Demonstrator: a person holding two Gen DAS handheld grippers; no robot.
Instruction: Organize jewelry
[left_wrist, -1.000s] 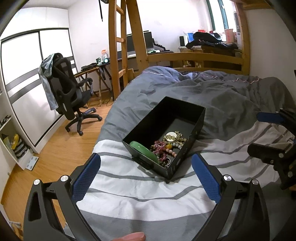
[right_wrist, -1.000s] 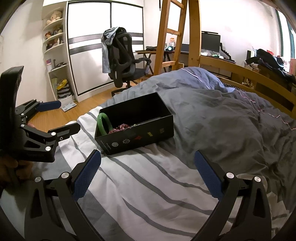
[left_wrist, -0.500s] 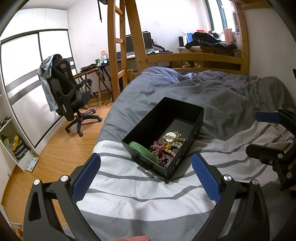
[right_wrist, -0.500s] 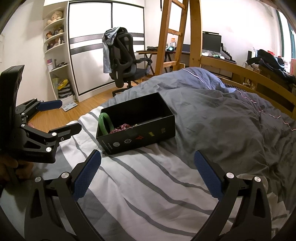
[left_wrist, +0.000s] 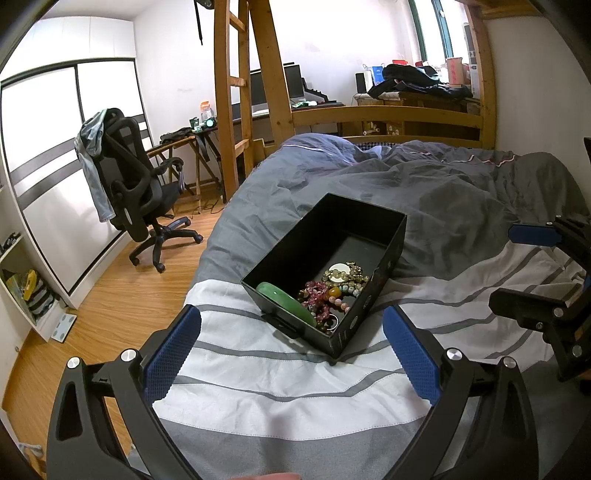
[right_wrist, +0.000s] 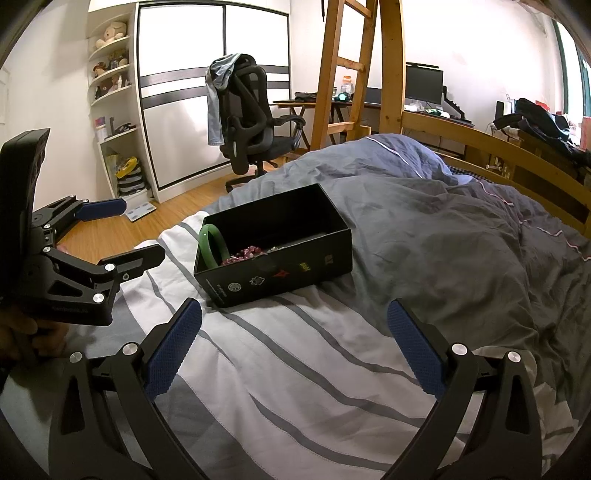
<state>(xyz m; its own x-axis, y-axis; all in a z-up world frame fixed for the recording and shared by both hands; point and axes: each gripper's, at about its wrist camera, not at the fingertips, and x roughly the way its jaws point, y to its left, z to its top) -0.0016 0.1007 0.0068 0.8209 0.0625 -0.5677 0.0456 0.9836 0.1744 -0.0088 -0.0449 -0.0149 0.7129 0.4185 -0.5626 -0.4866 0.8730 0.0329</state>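
A: Hovering low over the striped duvet, left gripper and right gripper, jaws spread wide, nothing held.
B: Ahead, the black box holds the green bangle and beaded bracelets.

A bed in grey-and-white striped bedding is carrying a black box, sitting just ahead of the left gripper's fingers.
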